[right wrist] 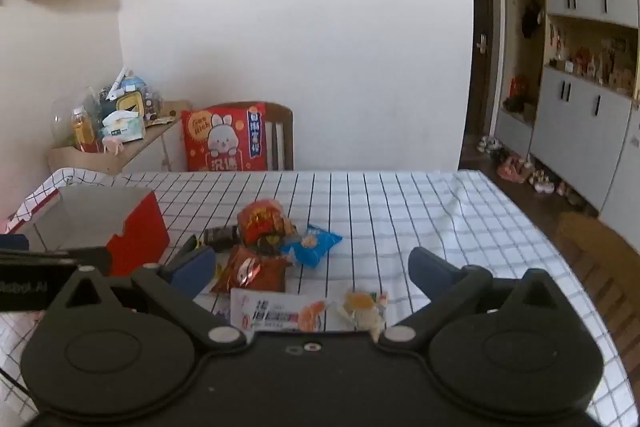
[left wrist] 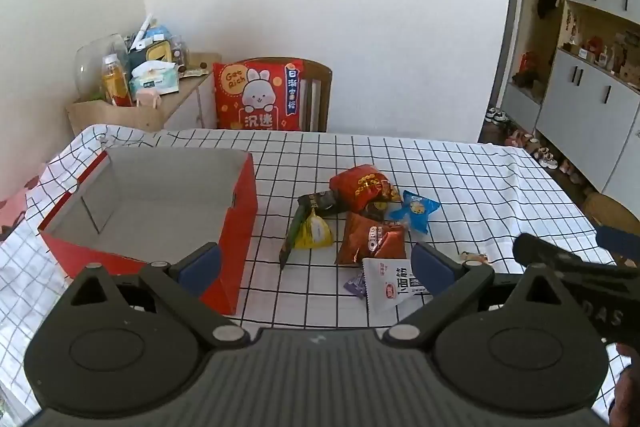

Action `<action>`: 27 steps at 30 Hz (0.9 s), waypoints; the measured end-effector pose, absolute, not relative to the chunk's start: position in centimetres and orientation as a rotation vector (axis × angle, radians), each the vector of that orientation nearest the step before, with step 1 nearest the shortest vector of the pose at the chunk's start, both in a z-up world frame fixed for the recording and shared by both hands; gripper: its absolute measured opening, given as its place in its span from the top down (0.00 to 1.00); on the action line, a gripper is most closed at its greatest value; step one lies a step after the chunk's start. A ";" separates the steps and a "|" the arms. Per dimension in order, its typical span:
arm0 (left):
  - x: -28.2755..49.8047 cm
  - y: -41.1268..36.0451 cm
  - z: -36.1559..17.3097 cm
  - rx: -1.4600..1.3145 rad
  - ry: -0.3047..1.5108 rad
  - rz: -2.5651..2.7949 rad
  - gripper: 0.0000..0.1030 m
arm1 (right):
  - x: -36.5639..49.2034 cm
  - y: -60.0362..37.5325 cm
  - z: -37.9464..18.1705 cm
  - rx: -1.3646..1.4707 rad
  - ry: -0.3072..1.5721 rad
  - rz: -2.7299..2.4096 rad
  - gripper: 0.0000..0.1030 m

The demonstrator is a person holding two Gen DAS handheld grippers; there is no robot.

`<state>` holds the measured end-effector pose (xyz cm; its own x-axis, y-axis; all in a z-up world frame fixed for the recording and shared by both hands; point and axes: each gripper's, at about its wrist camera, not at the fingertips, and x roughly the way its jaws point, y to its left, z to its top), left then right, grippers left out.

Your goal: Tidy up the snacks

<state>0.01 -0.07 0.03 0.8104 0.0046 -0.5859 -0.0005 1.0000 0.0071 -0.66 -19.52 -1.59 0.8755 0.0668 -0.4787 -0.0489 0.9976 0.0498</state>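
Note:
A pile of snack packets lies mid-table: a red packet (left wrist: 360, 185), a blue packet (left wrist: 416, 211), a yellow packet (left wrist: 316, 233), an orange-brown packet (left wrist: 372, 241) and a white packet (left wrist: 390, 287). An empty red box (left wrist: 152, 211) with its top open stands to their left. My left gripper (left wrist: 316, 269) is open and empty, hovering near the white packet and the box corner. My right gripper (right wrist: 312, 271) is open and empty above the white packet (right wrist: 272, 313) and a small clear-wrapped snack (right wrist: 362, 309). The right gripper also shows at the left wrist view's right edge (left wrist: 576, 267).
The table has a white grid-checked cloth (left wrist: 460, 179). A wooden chair with a red rabbit cushion (left wrist: 256, 97) stands behind it. A cluttered side shelf (left wrist: 136, 83) is at back left. Cabinets (left wrist: 592, 75) and shoes line the right wall.

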 end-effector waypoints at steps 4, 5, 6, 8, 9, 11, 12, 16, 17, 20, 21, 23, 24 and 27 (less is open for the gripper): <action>-0.3 -0.7 -0.3 0.011 0.625 0.012 0.01 | -1.4 -18.7 -1.4 0.002 0.488 0.084 0.00; -0.4 -0.8 -0.4 0.009 0.623 0.013 0.01 | -1.2 -19.0 -1.5 0.026 0.498 0.073 0.00; -0.6 -0.8 -0.4 0.006 0.623 0.015 0.01 | -1.4 -19.0 -1.5 0.034 0.507 0.070 0.00; -0.6 -0.1 -0.4 -0.020 0.643 0.008 0.01 | -1.1 -19.6 -1.6 0.060 0.527 0.073 0.00; -0.2 0.2 -0.1 -0.020 0.657 0.009 0.01 | -0.9 -19.5 -1.5 0.056 0.540 0.071 0.00; 0.1 0.2 0.0 -0.019 0.670 0.011 0.01 | -0.7 -19.2 -1.3 0.056 0.559 0.059 0.00; 0.2 0.6 0.1 -0.023 0.671 0.007 0.01 | -0.8 -19.2 -1.3 0.055 0.560 0.064 0.00; 0.2 0.8 0.1 -0.022 0.675 0.011 0.01 | -1.0 -19.1 -1.3 0.048 0.547 0.080 0.00; 0.3 0.8 0.0 -0.025 0.677 0.013 0.01 | -1.0 -19.0 -1.4 0.045 0.547 0.080 0.00; 0.1 1.1 0.0 -0.031 0.676 0.016 0.01 | -1.0 -18.8 -1.2 0.036 0.545 0.084 0.00; 0.1 1.1 0.0 -0.033 0.678 0.018 0.01 | -1.0 -18.8 -1.2 0.034 0.544 0.086 0.00; 0.2 1.2 -0.1 -0.038 0.685 0.019 0.01 | -0.9 -18.6 -1.3 0.033 0.546 0.094 0.00; 0.3 1.3 0.0 -0.042 0.690 0.019 0.01 | -0.9 -18.6 -1.3 0.031 0.546 0.095 0.00; 0.4 1.4 -0.1 -0.044 0.704 0.023 0.01 | -0.8 -18.4 -1.2 0.025 0.544 0.103 0.00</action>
<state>0.35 1.39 -0.13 0.7618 0.0064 -0.6478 -0.0361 0.9988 -0.0326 -0.82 -18.37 -1.24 0.8506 0.1045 -0.5153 -0.0913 0.9945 0.0510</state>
